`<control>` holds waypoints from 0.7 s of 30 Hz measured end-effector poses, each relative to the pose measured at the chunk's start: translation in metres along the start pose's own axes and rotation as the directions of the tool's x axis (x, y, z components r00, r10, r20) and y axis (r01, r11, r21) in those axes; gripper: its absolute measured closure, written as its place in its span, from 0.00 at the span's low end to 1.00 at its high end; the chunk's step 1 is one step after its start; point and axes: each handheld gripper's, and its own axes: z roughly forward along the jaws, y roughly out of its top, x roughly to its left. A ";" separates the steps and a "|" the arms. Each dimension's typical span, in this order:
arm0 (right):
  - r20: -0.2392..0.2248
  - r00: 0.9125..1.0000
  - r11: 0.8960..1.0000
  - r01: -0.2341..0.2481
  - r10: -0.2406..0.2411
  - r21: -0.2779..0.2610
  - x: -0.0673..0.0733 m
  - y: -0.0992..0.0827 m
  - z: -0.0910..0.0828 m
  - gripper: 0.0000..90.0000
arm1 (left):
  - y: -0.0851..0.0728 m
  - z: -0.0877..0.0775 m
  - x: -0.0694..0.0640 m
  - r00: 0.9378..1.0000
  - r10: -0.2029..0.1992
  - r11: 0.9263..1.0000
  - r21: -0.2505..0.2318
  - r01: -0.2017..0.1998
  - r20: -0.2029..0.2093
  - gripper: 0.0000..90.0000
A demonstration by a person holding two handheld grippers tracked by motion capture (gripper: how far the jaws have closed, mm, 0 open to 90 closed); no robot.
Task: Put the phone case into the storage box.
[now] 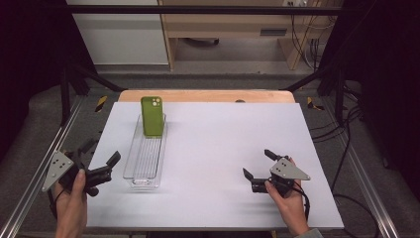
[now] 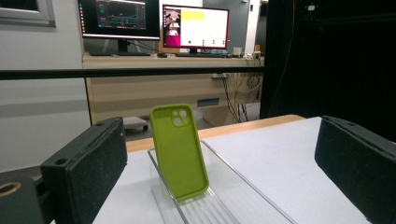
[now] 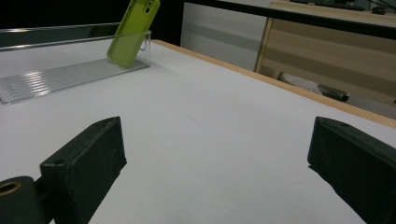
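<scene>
Green phone case (image 1: 152, 116) leans tilted against the far end wall of a clear tray (image 1: 130, 168) on the table's left half. Left gripper (image 1: 102, 157) just beside the tray's near end, jaws wide, empty. Right gripper (image 1: 258, 163) well apart over the white table (image 1: 218, 144), jaws wide, empty.

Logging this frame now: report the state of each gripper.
Left gripper: open, holding nothing, beside the clear tray.
Right gripper: open, holding nothing, over the bare table.
</scene>
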 end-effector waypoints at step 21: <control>0.015 1.000 1.000 -0.016 0.016 -0.004 -0.010 -0.001 -0.008 0.05 | -0.025 0.005 -0.025 0.993 0.109 0.991 0.070 -0.111 0.042 0.02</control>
